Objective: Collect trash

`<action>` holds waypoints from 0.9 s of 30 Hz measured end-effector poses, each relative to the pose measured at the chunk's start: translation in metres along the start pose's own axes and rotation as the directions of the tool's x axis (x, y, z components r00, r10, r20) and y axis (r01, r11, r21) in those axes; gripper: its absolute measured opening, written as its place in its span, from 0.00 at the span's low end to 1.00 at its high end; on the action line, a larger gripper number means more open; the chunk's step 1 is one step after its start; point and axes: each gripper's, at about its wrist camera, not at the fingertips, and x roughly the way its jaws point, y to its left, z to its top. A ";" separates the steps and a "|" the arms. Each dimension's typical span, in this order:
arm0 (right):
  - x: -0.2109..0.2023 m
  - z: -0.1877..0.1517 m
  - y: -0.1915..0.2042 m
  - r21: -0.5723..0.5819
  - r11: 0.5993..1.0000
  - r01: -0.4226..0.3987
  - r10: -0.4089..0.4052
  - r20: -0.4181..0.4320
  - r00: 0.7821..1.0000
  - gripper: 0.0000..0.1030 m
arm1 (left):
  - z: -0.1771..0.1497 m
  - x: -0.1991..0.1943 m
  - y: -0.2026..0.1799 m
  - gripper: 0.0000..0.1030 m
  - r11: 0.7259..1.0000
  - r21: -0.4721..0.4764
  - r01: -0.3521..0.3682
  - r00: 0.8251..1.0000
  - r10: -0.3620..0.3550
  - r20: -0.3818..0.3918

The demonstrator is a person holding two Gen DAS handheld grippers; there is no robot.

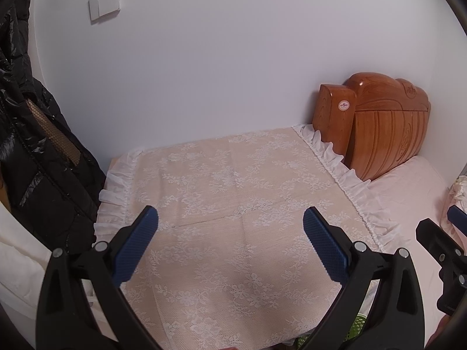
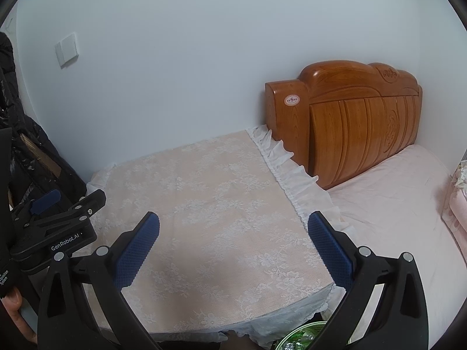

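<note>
Both grippers hang over a small table with nothing between their fingers. The left gripper [image 1: 230, 245] has its two blue pads spread wide apart. The right gripper [image 2: 233, 248] is spread wide too. They sit side by side, the left one near the coat, the right one nearer the bed.

The table has a lace cloth [image 1: 233, 204] on it, pale pink with white flowers and a white frill round the edge. The top of the cloth is bare.

The only thing that looks like trash is low down. Under the front edge of the table, on the side near the bed, stands a green basket [image 2: 306, 335]. Only a bit of it peeps out behind the right gripper's finger. There is something shiny and crinkly in it, but I cannot tell what. In the left view a small piece of the green basket [image 1: 359, 323] shows too, behind the finger.

A black puffy coat [image 1: 38, 175] hangs beside the table on the far left. A white switch [image 1: 104, 1] is on the wall above. On the other side, a brown wooden headboard [image 2: 356, 122] stands against the wall, just beside the table. A pink bed [image 2: 394, 204] lies in front of it, touching the frill of the cloth.
</note>
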 end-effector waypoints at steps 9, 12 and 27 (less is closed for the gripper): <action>0.000 0.001 0.002 -0.005 1.000 0.002 -0.002 0.002 1.000 0.98 | 0.000 -0.001 0.002 0.93 1.000 -0.004 0.003 1.000 -0.004 -0.003; 0.000 0.000 0.004 -0.007 1.000 0.003 -0.003 0.002 1.000 0.98 | 0.001 -0.002 0.003 0.93 1.000 -0.002 0.005 1.000 -0.005 -0.002; -0.004 -0.002 0.006 -0.009 1.000 0.007 -0.007 0.001 1.000 0.98 | 0.000 0.001 0.002 0.93 1.000 0.009 0.028 1.000 -0.028 -0.014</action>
